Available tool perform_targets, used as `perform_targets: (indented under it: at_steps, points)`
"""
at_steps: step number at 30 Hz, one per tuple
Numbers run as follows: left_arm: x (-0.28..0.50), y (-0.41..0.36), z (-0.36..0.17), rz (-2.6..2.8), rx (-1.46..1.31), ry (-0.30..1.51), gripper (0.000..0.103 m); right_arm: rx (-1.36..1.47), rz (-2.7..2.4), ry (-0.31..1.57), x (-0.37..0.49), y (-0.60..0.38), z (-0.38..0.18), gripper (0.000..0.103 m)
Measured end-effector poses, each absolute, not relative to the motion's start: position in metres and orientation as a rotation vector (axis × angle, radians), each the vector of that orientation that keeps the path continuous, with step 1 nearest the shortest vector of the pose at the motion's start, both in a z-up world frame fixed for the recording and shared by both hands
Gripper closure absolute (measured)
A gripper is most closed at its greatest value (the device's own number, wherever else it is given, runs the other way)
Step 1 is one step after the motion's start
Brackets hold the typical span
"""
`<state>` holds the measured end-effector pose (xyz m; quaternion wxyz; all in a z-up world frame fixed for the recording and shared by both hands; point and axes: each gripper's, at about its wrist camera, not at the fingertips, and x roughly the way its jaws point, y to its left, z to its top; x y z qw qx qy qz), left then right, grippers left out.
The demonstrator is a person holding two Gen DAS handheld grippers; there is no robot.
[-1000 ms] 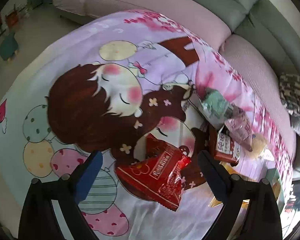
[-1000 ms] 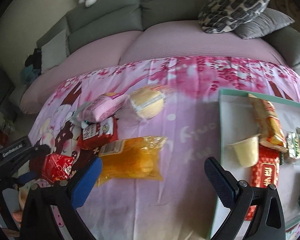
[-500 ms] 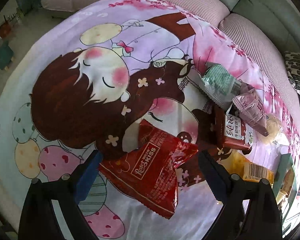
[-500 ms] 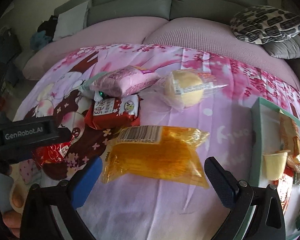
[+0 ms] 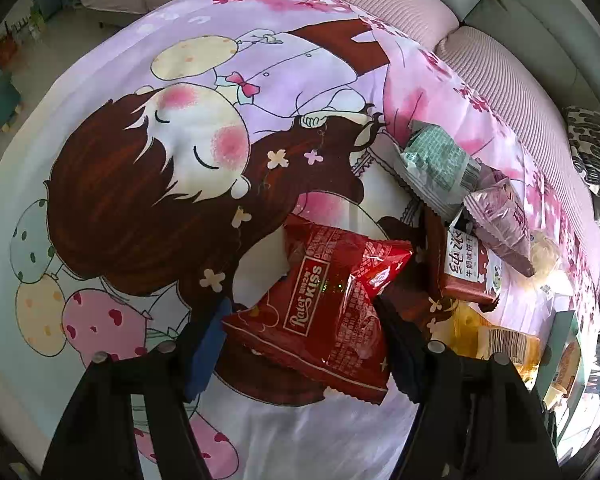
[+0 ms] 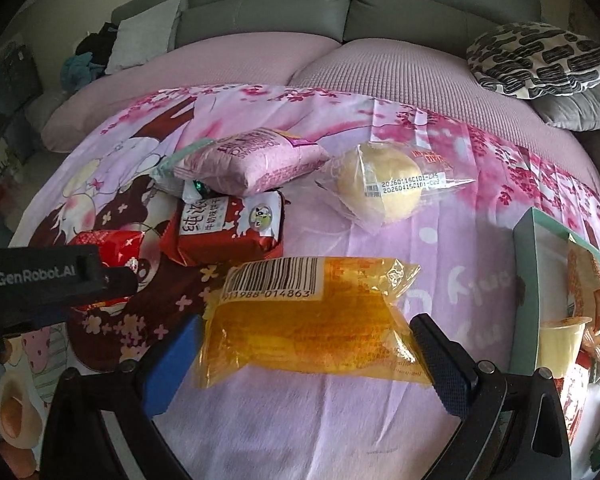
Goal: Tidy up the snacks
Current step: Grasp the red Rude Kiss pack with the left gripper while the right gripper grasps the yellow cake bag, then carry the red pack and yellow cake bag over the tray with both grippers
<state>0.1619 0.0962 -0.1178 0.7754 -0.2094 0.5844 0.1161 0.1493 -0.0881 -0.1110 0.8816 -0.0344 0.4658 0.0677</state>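
A red snack packet [image 5: 320, 312] lies on the cartoon bedsheet [image 5: 180, 80]. My left gripper [image 5: 302, 304] points down over it, its jaws closing, and both pads touch the packet's sides. In the right wrist view the same packet [image 6: 112, 244] shows behind the left gripper's black body [image 6: 40, 280]. My right gripper [image 6: 302, 320] stands open around a yellow packet [image 6: 312, 328] that lies flat between its fingers. A dark red biscuit packet [image 6: 224, 232], a pink packet [image 6: 252, 160] and a wrapped round bun [image 6: 380, 184] lie beyond.
A teal tray [image 6: 528, 240] at the right holds a pudding cup [image 6: 560, 344] and several snacks. A green packet [image 5: 436, 160] lies under the pink one. A grey sofa [image 6: 340, 8] and a patterned cushion [image 6: 540, 56] stand behind the sheet.
My left jaws have narrowed onto the red packet, and the camera has sunk closer to it. My right gripper swung left from the tray and now straddles the yellow packet.
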Motion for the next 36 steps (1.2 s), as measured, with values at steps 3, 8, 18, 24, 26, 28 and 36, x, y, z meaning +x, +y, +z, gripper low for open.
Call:
perform_targets:
  at_steps: [3,8,18,24,26,28,36]
  points:
    - [0.164,0.096,-0.118,0.249,-0.457,1.263,0.03,-0.066,0.131,0.967,0.149,-0.089,-0.11,0.006]
    - [0.164,0.098,-0.117,0.246,-0.474,1.258,0.031,-0.041,0.129,0.964,0.148,-0.092,-0.107,0.012]
    - [0.161,0.105,-0.114,0.235,-0.516,1.239,0.031,-0.04,0.139,0.961,0.145,-0.093,-0.101,0.022]
    - [0.16,0.104,-0.108,0.225,-0.525,1.221,0.031,-0.023,0.148,0.951,0.141,-0.095,-0.094,0.024]
    - [0.159,0.105,-0.104,0.22,-0.53,1.212,0.031,-0.011,0.151,0.941,0.14,-0.097,-0.09,0.024]
    - [0.158,0.105,-0.099,0.215,-0.531,1.198,0.031,-0.004,0.154,0.928,0.138,-0.099,-0.086,0.024]
    - [0.151,0.108,-0.076,0.199,-0.54,1.13,0.031,0.068,0.163,0.862,0.125,-0.114,-0.06,0.024]
